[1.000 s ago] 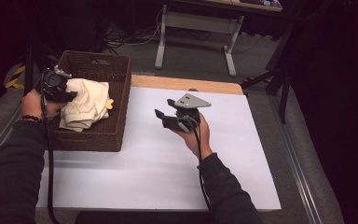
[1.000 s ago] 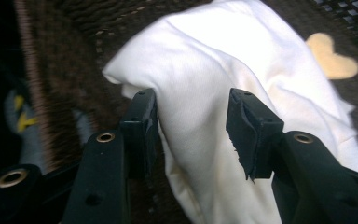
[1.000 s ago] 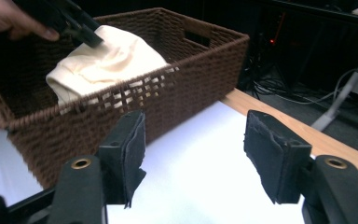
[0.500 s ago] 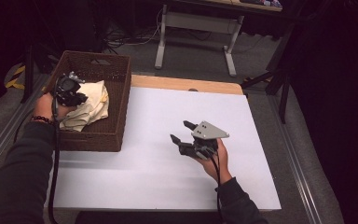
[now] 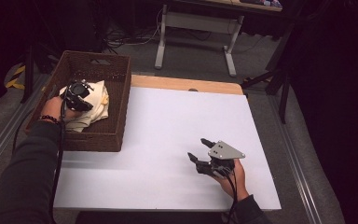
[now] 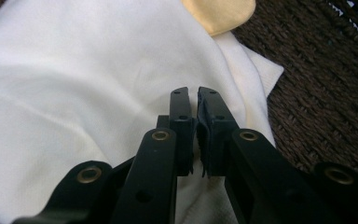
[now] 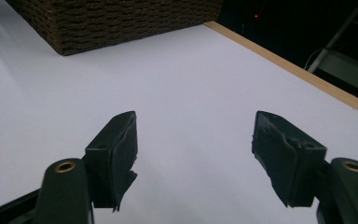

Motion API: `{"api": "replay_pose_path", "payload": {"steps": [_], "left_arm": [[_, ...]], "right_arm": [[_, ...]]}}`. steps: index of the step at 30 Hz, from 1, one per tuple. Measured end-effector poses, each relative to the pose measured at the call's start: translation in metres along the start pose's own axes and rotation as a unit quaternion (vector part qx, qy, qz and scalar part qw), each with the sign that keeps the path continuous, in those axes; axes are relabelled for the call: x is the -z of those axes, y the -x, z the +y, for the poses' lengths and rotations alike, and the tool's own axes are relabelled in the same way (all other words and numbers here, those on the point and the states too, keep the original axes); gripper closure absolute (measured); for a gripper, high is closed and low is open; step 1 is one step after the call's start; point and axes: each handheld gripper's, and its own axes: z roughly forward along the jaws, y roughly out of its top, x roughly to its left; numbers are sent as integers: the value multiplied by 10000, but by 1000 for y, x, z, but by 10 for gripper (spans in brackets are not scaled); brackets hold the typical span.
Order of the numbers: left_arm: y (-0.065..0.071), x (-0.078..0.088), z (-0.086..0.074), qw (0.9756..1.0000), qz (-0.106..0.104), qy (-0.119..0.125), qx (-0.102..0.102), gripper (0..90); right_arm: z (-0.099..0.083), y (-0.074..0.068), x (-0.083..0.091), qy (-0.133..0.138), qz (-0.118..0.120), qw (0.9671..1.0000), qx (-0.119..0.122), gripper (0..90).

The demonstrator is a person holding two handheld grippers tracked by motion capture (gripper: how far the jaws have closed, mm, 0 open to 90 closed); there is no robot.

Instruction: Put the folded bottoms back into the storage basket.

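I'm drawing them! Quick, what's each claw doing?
Left gripper: has just been closing, now shut on the white cloth.
Right gripper: open, has just been opening, holds nothing.

We note a soft, matt white cloth (image 6: 74, 93) in a rough brown woven wicker basket (image 5: 98, 140). The table (image 5: 168, 121) bears a smooth matt white sheet with a bare wood edge.

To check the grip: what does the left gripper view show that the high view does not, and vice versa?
Left gripper view: the left tool, its jaws just closed almost together over the white cloth; whether it is pinched is unclear. High view: the right tool, open above the table. Both: white cloth, yellow cloth, basket.
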Motion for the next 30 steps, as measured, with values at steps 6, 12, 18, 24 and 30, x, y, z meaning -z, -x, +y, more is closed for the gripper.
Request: {"api": "replay_pose_path", "payload": {"steps": [6, 12, 18, 24, 30], "left_arm": [[-1, -3, -1, 9999, -120, -99, -12, 852], [-1, -5, -1, 9998, -177, -118, 15, 852], [-2, -3, -1, 9998, -160, -82, 22, 849], [-2, 0, 0, 10000, -55, -34, -12, 832], [-1, 4, 0, 9999, 80, 81, -88, 822]], "right_arm": [[-3, 1, 11, 62, -55, 10000, -15, 315], [-7, 0, 17, 26, -89, 10000, 0, 309], [-11, 1, 24, 31, -152, 9999, 28, 309], [-16, 2, 28, 22, -200, 9998, 0, 306], [-21, -3, 31, 191, -263, 9990, 296, 303]]}}
